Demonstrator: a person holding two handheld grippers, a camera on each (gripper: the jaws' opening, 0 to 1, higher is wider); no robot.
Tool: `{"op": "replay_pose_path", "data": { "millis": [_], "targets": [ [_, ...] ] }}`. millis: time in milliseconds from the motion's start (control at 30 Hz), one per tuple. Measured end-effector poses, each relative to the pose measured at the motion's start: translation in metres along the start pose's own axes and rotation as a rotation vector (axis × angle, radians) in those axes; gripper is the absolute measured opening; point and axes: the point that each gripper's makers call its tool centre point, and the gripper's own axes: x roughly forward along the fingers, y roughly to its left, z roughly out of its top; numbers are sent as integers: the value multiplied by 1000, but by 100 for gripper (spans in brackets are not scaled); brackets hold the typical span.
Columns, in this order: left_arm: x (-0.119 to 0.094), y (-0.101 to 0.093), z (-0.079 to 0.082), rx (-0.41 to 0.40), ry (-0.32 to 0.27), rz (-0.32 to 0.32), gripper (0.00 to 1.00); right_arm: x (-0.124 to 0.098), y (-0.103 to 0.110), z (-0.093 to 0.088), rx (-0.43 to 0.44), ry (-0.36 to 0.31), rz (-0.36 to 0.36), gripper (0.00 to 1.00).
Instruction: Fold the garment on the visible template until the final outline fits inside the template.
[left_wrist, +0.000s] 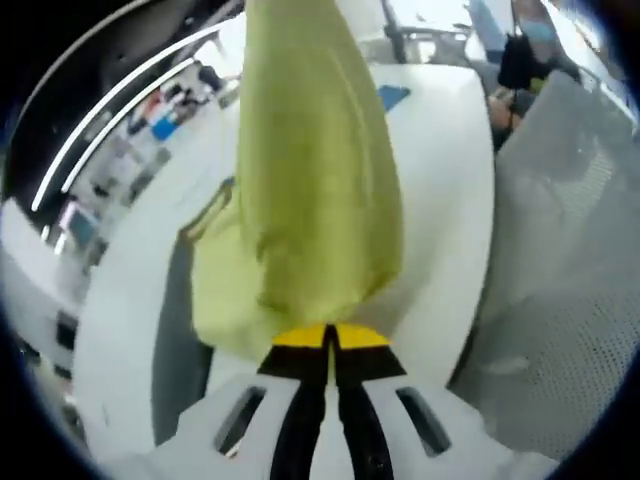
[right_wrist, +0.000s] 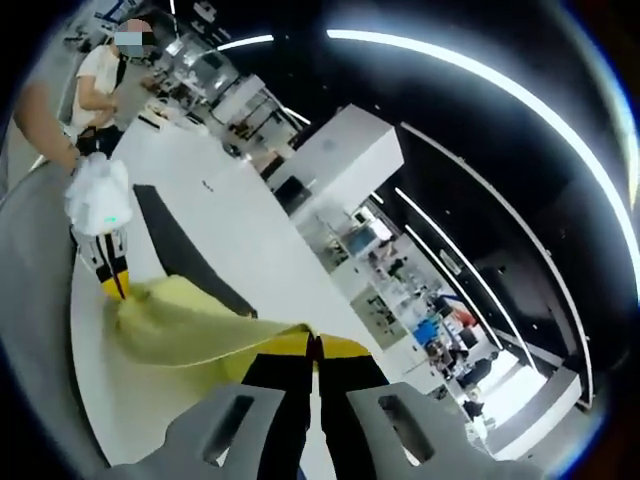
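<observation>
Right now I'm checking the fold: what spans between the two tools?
The yellow garment, stretched from the right tool to the left tool, in the right gripper view.

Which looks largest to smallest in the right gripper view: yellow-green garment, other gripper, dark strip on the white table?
1. Yellow-green garment, though nearness inflates it.
2 and 3. Dark strip and other gripper, the left gripper, look alike; unranked.
</observation>
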Motion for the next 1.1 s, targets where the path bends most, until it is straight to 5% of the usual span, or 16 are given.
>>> {"op": "replay_pose_path", "data": {
  "millis": [300,500,733,900,1100],
  "targets": [
    [-58,14,25,-79,-116,-8,0,0,36,-42,10,109,126,1],
    [-64,43,42,-125,-180,43,0,-5,76,-69,21,194,255,1],
    [-21,64,43,-93,-107,39,0,-18,130,-106,22,312,461,1],
    [22,72,35,10,4,33,0,-21,143,-114,35,334,491,1],
    [56,67,34,-27,21,-38,0,-22,141,-117,65,342,480,1]
  ]
}}
